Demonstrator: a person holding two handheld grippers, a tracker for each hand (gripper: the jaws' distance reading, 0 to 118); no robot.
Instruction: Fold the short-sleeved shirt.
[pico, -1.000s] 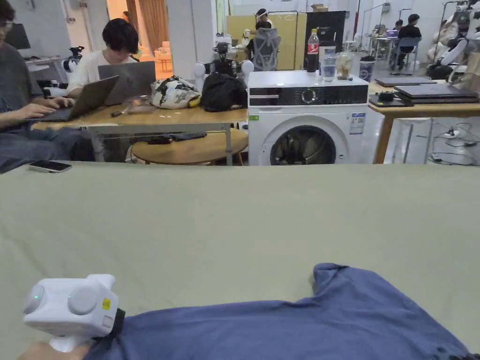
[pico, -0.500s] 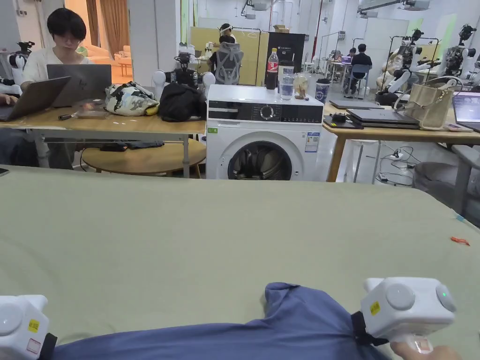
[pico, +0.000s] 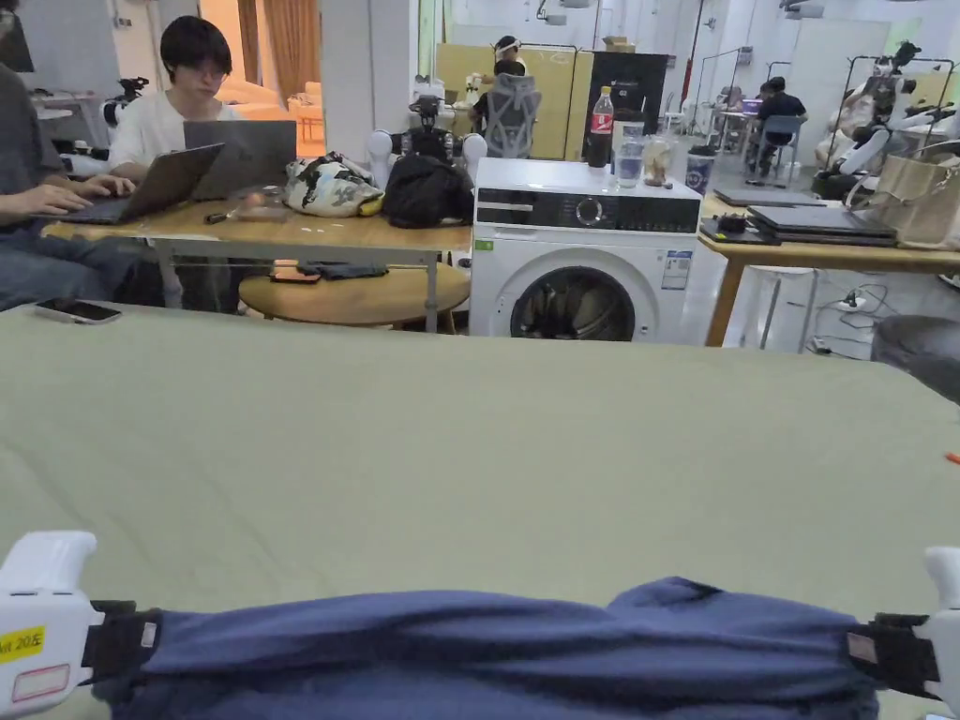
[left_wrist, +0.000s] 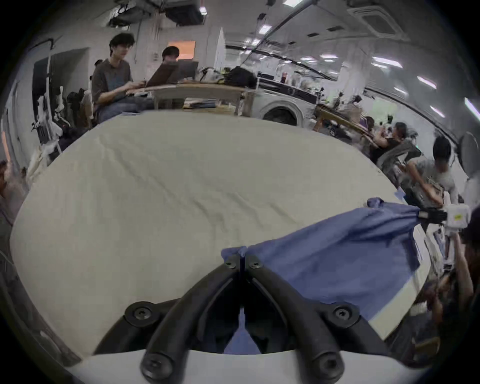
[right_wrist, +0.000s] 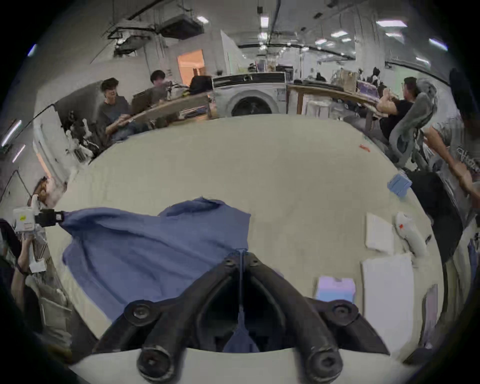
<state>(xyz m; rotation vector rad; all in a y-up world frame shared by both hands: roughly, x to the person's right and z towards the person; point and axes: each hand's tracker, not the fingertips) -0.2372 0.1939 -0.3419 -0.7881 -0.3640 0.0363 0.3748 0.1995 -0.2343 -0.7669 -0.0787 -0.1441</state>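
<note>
We see the blue shirt (pico: 506, 647) stretched between the left tongs (pico: 117, 642) and the right tongs (pico: 886, 656) at the near edge of the counter (pico: 469, 450), its lower part hanging over that edge. Each gripper view shows its own jaws closed together with a thin fold of the shirt's fabric pinched between them. Beyond the counter stand a washing machine (pico: 586, 253), a wooden desk (pico: 262, 234) with a laptop (pico: 155, 187), and a round low table (pico: 356, 295); a phone (pico: 78, 310) lies at the far left corner. In the right gripper view, white boards (right_wrist: 384, 291) and a pale blue item (right_wrist: 335, 288) lie just beside the shirt. The head view cuts off the shirt's lower part and both gripper bodies. Both gripper views are blurred at the rim.
</note>
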